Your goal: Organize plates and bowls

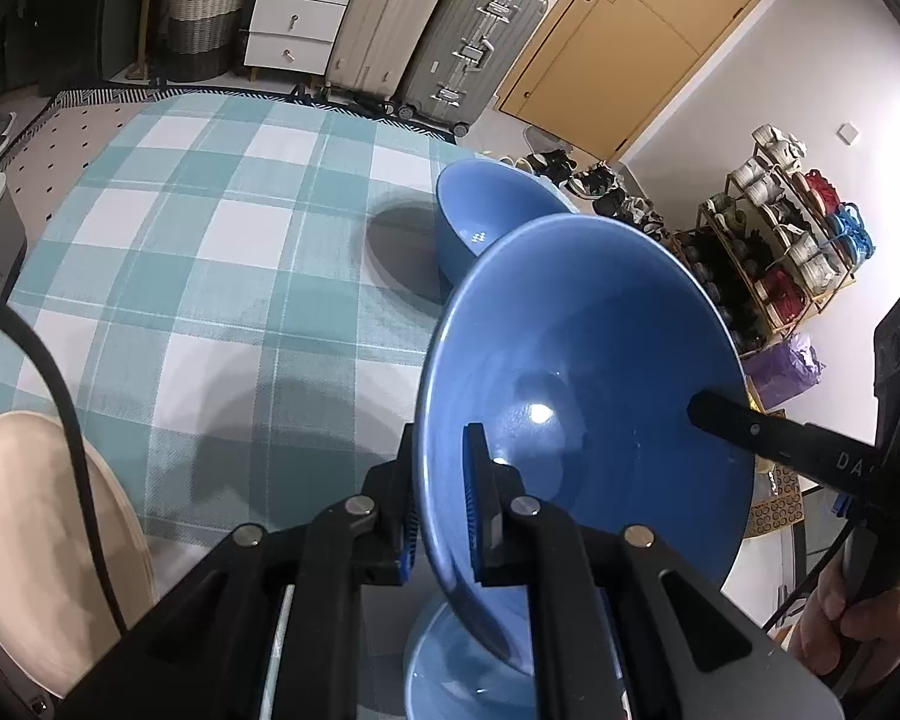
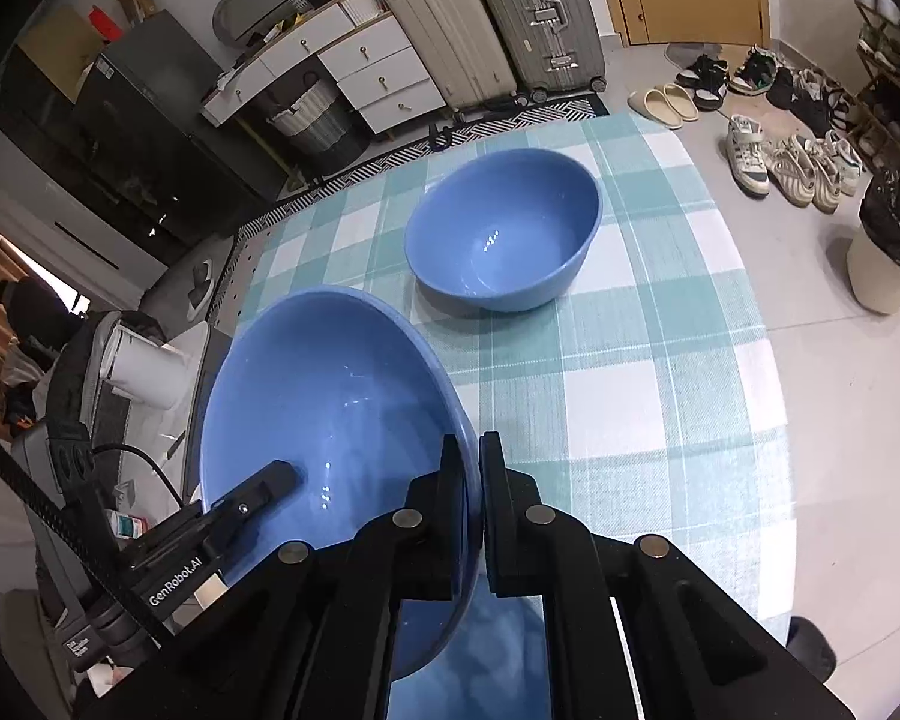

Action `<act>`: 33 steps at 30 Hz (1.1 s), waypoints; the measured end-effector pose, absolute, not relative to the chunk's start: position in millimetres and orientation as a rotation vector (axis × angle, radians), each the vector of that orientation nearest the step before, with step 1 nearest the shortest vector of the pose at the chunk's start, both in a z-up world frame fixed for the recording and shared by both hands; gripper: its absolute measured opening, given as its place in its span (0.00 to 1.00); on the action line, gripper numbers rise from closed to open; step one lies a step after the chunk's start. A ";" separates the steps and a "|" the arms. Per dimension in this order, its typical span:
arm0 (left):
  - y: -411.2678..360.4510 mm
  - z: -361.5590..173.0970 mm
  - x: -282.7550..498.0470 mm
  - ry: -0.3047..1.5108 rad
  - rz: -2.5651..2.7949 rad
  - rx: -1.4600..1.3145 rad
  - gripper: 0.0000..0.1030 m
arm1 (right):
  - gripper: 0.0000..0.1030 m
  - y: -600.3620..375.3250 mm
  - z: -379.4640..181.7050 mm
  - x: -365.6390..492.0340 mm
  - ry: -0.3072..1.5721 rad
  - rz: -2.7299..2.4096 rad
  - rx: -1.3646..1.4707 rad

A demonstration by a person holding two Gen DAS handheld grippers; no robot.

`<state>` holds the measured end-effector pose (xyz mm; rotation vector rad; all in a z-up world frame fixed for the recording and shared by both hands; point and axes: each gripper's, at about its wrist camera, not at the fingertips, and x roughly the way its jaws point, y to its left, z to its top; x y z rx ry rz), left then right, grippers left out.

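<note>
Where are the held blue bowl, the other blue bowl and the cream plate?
held blue bowl [image 1: 582, 372], left wrist view, inner wall.
other blue bowl [image 2: 504, 240], right wrist view, inside bottom.
cream plate [image 1: 24, 540], left wrist view, flat face.

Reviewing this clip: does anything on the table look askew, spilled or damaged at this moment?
Only the large blue bowl is askew: it is tilted steeply, gripped at opposite rims by the left gripper and right gripper. That looks like handling, not a fault. The second blue bowl stands upright on the checked tablecloth. No spill or damage shows.
</note>
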<state>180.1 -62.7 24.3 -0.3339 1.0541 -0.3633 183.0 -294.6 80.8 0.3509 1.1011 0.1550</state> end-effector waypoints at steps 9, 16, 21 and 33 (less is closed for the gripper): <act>-67.7 46.4 163.6 1.034 -0.386 -0.314 0.08 | 0.05 -297.6 108.9 162.4 1.078 0.146 0.333; -66.7 53.7 139.3 1.035 -0.386 -0.306 0.08 | 0.06 -296.8 116.7 129.4 1.073 0.147 0.357; -64.6 49.1 113.9 1.047 -0.397 -0.295 0.09 | 0.06 -294.6 109.8 102.5 1.087 0.146 0.376; -75.6 14.4 78.9 1.102 -0.380 -0.205 0.10 | 0.06 -296.1 59.9 60.9 1.151 0.136 0.392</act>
